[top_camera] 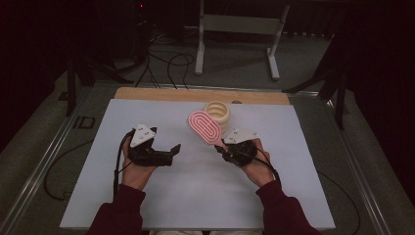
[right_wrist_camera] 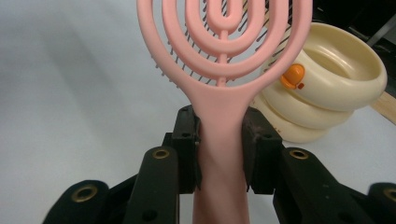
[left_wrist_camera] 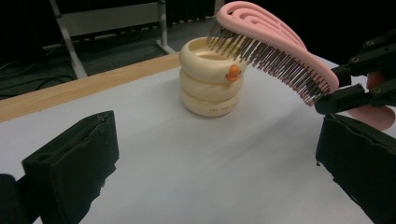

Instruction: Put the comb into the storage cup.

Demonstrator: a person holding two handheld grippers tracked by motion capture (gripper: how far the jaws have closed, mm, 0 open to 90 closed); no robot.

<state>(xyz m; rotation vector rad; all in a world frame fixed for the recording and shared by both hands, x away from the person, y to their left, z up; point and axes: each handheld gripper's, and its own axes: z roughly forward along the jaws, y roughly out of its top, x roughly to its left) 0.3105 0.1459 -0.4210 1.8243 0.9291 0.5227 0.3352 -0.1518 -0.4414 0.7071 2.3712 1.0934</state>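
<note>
My right gripper is clamped on the handle of the pink hairbrush, both pads pressed flat against its narrow neck, so the looped head sticks out ahead of me and the bristles face down. Gripping it low on the handle leaves the whole head free, which I judge is what I need to bring it over the cream ringed holder with the little orange duck bill on its side. That holder stands near the far edge of the white board, just right of the middle, close to the bare wooden strip behind it. The brush head hangs tilted above it, its tip over the holder's open rim; whether the bristles touch the rim I cannot tell.

My right hand sits near the board's middle-right, wrist cocked so the handle slopes up toward the holder. My left gripper is spread wide with nothing between its pads, held low at middle-left, pointing across at the holder.
</note>
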